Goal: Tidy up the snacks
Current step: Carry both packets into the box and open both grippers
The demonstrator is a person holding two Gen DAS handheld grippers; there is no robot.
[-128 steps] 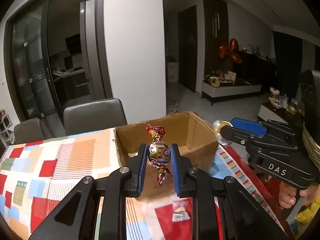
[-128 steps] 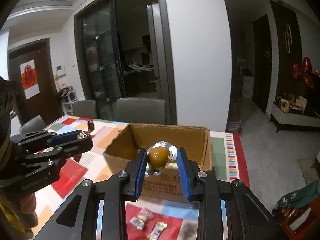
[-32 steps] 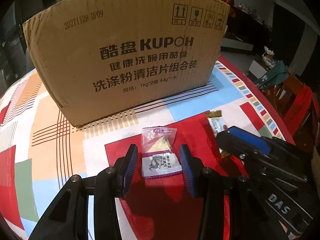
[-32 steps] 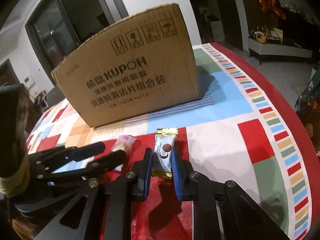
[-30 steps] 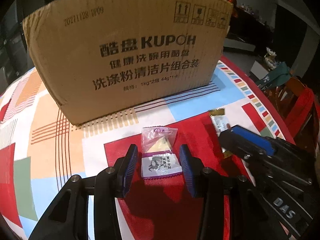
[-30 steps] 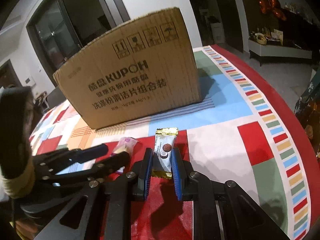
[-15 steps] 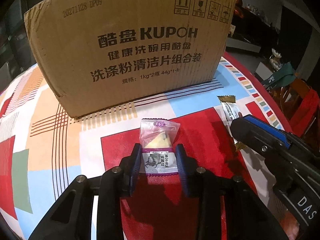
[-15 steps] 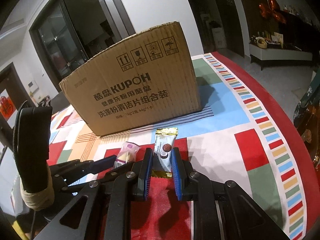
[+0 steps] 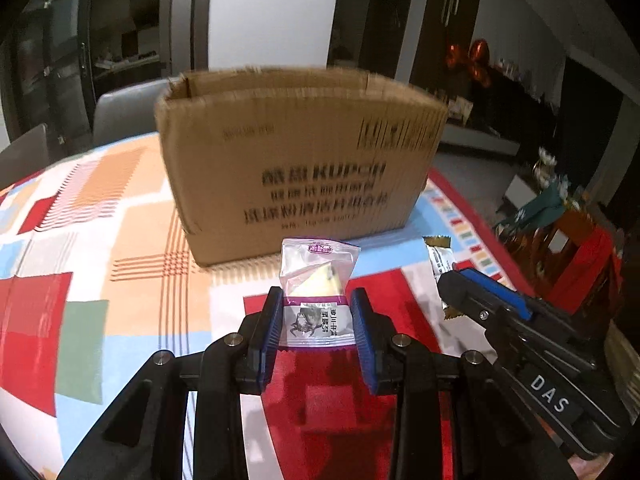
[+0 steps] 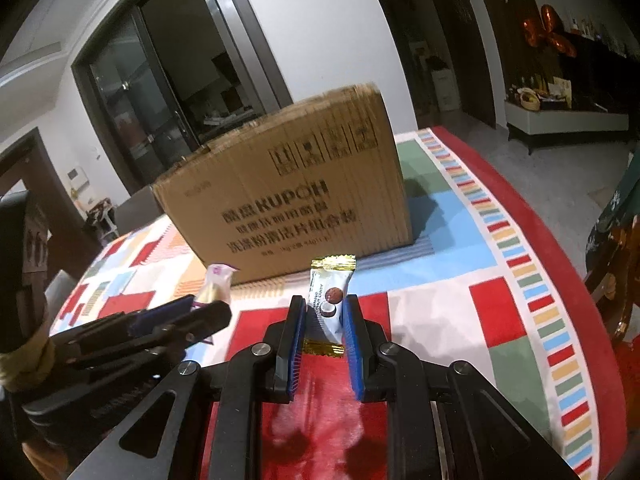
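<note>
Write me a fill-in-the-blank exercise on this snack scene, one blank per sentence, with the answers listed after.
1. The left gripper is shut on a clear packet with a ____ band.
2. The right gripper holds a white wrapper with ____ crimped ends.
3. Behind both snacks stands a cardboard box whose top is ____.
4. The box rests on a patterned ____.

Answers: purple; gold; open; tablecloth

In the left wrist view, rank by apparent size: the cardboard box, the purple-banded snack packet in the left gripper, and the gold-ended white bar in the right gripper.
1. Cardboard box, largest by far.
2. Purple-banded snack packet in the left gripper; it is nearest the camera, which inflates it.
3. Gold-ended white bar, partly hidden by the right gripper, so its size is unsure.
</note>
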